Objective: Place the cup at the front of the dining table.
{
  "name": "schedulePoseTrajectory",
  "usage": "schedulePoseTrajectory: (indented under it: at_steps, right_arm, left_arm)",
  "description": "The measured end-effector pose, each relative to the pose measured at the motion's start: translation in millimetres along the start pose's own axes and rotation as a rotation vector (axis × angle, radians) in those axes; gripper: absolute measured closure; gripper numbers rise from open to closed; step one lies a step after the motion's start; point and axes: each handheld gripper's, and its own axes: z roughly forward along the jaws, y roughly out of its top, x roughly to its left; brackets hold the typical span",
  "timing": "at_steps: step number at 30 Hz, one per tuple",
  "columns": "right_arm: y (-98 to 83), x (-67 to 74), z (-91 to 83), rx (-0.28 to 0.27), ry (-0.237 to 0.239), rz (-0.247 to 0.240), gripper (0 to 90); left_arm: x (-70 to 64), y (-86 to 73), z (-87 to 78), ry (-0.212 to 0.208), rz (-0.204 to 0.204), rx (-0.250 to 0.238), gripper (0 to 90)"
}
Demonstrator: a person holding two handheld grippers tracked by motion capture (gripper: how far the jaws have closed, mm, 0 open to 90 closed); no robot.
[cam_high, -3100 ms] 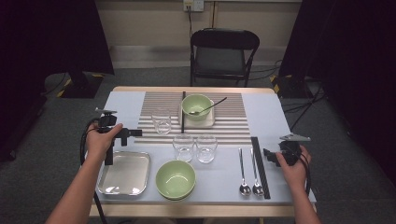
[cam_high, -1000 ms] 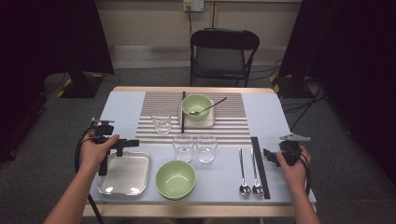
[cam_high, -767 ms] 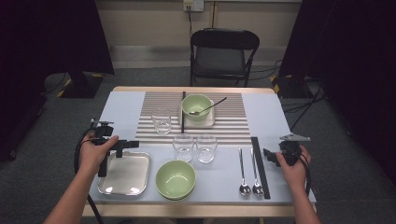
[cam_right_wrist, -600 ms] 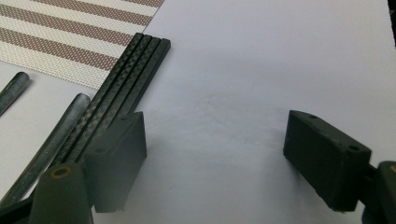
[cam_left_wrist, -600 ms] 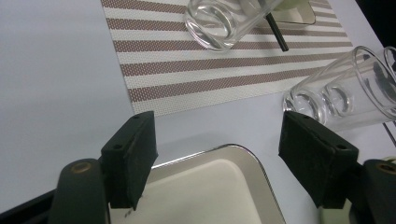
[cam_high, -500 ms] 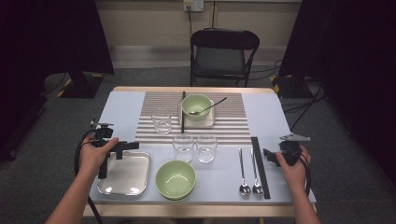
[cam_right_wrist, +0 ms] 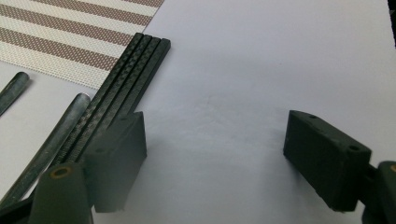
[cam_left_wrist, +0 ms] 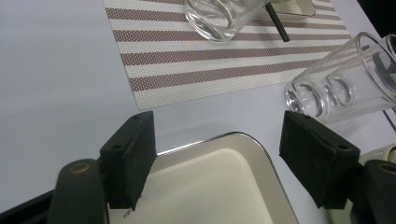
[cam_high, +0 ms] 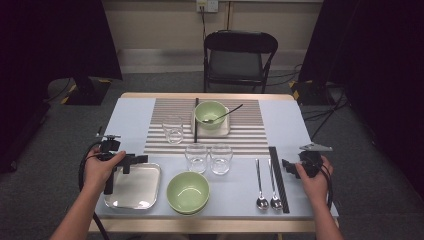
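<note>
The left gripper (cam_left_wrist: 217, 163) is hovering with jaws spread wide over the metal tray's (cam_left_wrist: 224, 182) far corner, seemingly lining up to grip its rim. The right gripper (cam_right_wrist: 215, 158) is waiting released beside the chopsticks (cam_right_wrist: 123, 88).

Studio-like lab: black curtains (cam_high: 55, 45) flank a laid table (cam_high: 295, 125).

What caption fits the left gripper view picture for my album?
Open left hand-held gripper poised over a metal tray, with glasses and a striped placemat beyond.

Black folding chair (cam_high: 239, 56), grey floor (cam_high: 50, 130)
</note>
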Motion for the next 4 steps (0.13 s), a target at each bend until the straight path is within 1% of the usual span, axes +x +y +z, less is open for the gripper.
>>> schedulePoseTrajectory:
  at_steps: [4]
  right_arm:
    - [0.0,0.0,0.1,-0.001,0.001,-0.001,20.1]
  left_arm:
    - [2.2,-3.5,0.3,0.003,0.007,0.000,26.8]
